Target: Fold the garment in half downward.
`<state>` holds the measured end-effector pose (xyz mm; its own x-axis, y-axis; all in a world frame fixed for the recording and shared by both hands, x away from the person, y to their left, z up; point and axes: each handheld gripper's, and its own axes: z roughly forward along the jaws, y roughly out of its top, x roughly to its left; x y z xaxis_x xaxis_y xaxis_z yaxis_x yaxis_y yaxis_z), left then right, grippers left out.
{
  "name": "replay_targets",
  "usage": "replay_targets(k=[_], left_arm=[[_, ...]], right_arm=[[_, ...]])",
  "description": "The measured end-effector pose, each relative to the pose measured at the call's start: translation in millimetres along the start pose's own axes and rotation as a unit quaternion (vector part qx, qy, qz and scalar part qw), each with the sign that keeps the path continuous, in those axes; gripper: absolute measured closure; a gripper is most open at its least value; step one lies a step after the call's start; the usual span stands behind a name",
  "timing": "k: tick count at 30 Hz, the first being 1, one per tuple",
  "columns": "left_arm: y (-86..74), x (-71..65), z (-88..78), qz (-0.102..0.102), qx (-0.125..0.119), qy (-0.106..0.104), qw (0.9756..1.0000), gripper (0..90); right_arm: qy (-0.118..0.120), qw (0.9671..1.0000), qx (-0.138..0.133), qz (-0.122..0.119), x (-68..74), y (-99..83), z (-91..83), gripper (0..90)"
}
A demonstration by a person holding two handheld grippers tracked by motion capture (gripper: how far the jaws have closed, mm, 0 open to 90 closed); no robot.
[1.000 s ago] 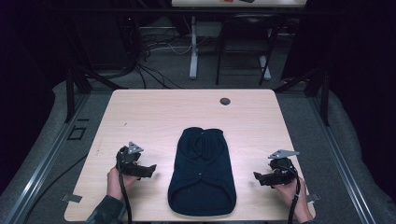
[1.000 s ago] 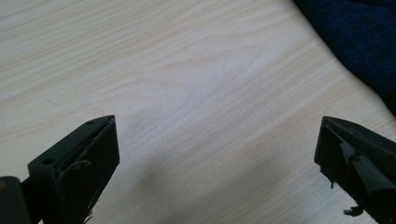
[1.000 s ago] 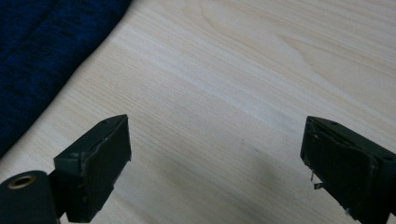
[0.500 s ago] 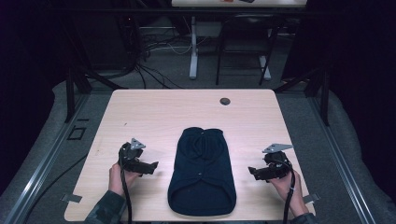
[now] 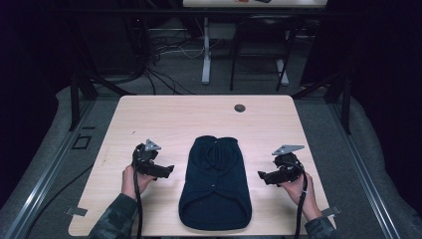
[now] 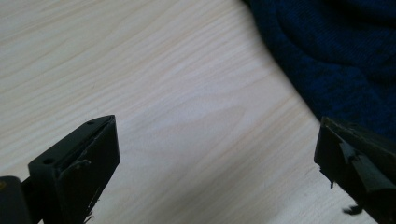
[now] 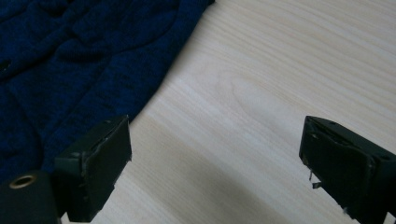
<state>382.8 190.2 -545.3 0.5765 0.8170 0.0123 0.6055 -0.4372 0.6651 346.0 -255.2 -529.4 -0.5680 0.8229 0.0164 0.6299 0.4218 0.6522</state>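
A dark navy knitted garment (image 5: 215, 181) lies folded lengthwise in the middle of the light wooden table (image 5: 199, 117), near the front edge. My left gripper (image 5: 168, 172) hovers just left of it, jaws open and pointing at its edge. In the left gripper view the navy knit (image 6: 345, 56) fills the upper right, with bare wood between the jaws. My right gripper (image 5: 262, 175) sits just right of the garment, open, aimed at it. The right gripper view has the knit (image 7: 79, 60) at upper left, apart from the jaws.
A small dark round grommet (image 5: 240, 108) sits in the table's far right part. Beyond the table stand metal desk legs (image 5: 206, 55) and loose cables (image 5: 159, 74) on the floor. Metal rails (image 5: 45, 174) run along both sides.
Both grippers have moved inward toward the garment's sides. The garment has not moved.
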Motion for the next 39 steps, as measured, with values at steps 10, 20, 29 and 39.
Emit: replay_targets(k=[10, 20, 29, 39], left_arm=[[27.4, -4.1, 12.4, 0.011, -0.001, -0.015, 0.9998, 0.4], [50.3, -5.5, 23.7, 0.015, 0.0, -0.028, 0.9995, 0.6], [69.2, -9.2, 42.7, 0.017, 0.004, -0.035, 0.9992, 0.7], [83.3, -13.5, 64.6, 0.015, 0.014, -0.042, 0.9989, 1.1]], right_arm=[[0.015, 0.9999, 0.004, -0.002, -2.6, 19.7, 10.8, 8.8], [0.028, 0.9996, 0.008, -0.005, -4.2, 39.0, 25.0, 8.8], [0.042, 0.999, 0.013, -0.006, -4.4, 57.6, 39.8, 9.0], [0.054, 0.9983, 0.021, -0.012, 0.7, 81.9, 61.4, 9.3]])
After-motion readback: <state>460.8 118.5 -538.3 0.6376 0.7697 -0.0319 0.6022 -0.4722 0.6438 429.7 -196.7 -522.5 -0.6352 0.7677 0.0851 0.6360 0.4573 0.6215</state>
